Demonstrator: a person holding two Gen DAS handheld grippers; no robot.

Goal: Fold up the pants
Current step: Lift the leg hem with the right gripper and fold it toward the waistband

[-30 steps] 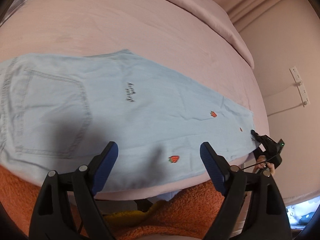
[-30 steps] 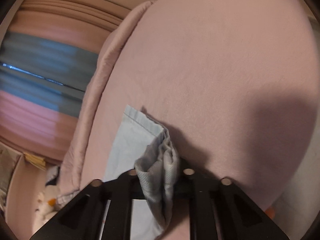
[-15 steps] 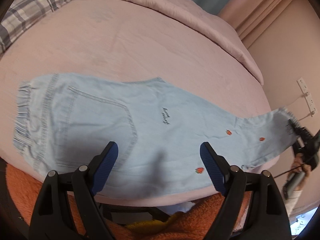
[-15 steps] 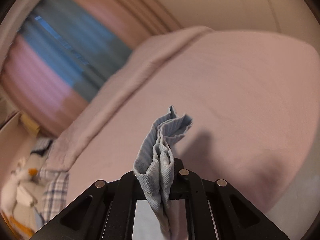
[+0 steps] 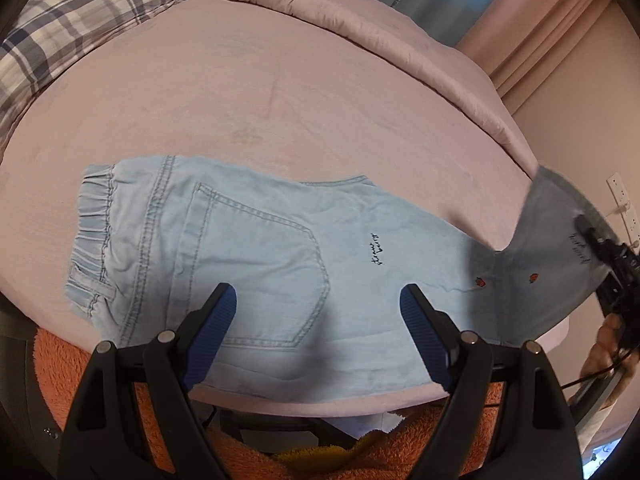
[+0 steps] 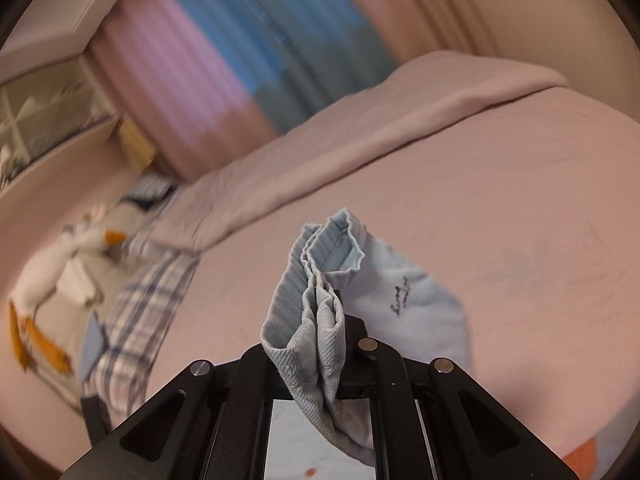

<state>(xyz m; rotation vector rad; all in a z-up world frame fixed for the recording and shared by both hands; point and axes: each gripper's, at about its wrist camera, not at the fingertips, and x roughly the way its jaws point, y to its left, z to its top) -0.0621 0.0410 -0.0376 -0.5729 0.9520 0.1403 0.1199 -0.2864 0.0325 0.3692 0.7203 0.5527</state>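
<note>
The soft, light pale-blue denim pants [image 5: 256,280] lie on the pink bed [image 5: 280,92], hem end lifted at three o'clock by the right tongs [image 6: 324,360] (clamped on bunched cuffs); left tongs [image 5: 318,330] gape above, empty.

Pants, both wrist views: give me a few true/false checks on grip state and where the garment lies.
1. The right gripper is shut on the leg hem of the pants. True.
2. The left gripper also clamps fabric. False: its jaws stand open above the pants, holding nothing.
3. The waistband lies flat on the pink bed. True.
4. The leg end is flat on the bed. False: it is lifted off the sheet.
5. A plaid pillow lies on top of the pants. False: it lies apart, at the far left of the bed.
</note>
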